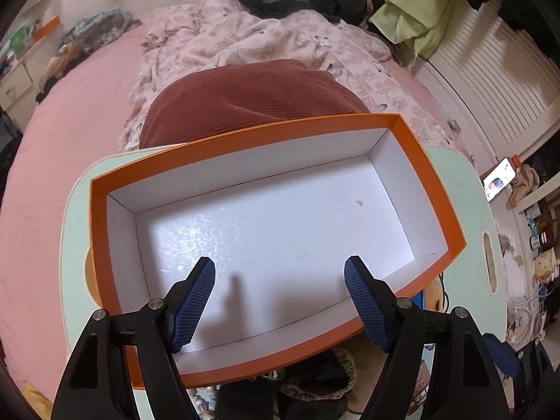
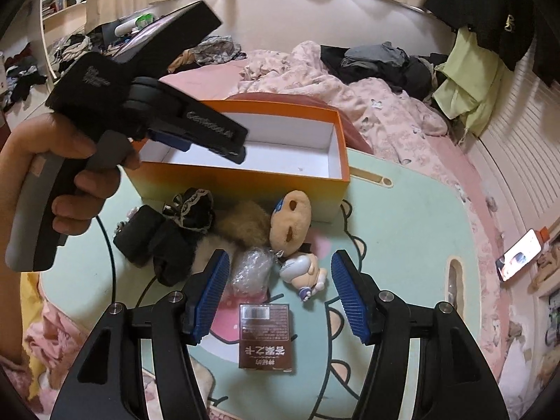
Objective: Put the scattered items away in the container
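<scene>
Both pads of your left gripper (image 1: 280, 302) stand apart over the empty orange box (image 1: 425, 161); from the right wrist, your right gripper (image 2: 278, 295) gapes, empty, above the brown card box (image 2: 265, 336), plush monkey (image 2: 292, 220) and figurine (image 2: 306, 273) beside the orange box.

The orange box (image 1: 425, 161) stands open-topped, its white floor bare, so a gripper can enter freely from above. Just in front of its near wall, the plush toy (image 2: 276, 220), black bundle (image 2: 157, 241), crinkled plastic wrap (image 2: 250, 271) and small figurine (image 2: 306, 273) crowd together, touching. The brown card box (image 2: 265, 337) lies apart, nearer than the cluster, bare counter (image 2: 402, 224) around it.
</scene>
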{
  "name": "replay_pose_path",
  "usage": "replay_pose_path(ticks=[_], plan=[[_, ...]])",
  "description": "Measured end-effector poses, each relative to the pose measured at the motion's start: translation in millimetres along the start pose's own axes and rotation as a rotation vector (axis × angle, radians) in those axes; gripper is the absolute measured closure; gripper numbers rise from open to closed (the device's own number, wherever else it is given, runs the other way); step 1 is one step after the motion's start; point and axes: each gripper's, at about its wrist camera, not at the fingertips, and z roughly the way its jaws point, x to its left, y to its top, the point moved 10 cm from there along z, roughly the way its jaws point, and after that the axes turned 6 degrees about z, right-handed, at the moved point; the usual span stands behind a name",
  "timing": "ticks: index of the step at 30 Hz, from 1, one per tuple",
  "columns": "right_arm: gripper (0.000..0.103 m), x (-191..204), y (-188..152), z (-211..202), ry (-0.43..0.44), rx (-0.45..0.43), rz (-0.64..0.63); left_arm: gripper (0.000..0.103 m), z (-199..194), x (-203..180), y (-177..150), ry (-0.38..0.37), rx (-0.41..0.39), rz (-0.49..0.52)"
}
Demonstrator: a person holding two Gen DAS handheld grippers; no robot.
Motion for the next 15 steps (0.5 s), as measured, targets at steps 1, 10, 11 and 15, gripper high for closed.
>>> replay_pose_path(ticks=[1, 10, 11, 15], plan=[[0.042, 0.2, -0.7, 0.3, 0.000, 0.002, -0.001, 0.027, 0.2, -1.0, 0.6, 0.002, -0.005, -0.002], [0.042, -8.4, -3.3, 2.7, -0.005, 0.011, 0.025, 0.027, -2.1, -6.6, 2.5, 0.016, -0.023, -0.005], [0.042, -9.1, -3.3, 2.6, -0.005, 0.012, 0.029, 0.027, -2.1, -7.6, 2.7, 0.015, -0.023, -0.003], [0.042, -11.8, -3.9, 2.3, 0.000, 0.016, 0.043, 0.027, -2.8, -11.3, 4.0, 0.013, -0.024, 0.006]])
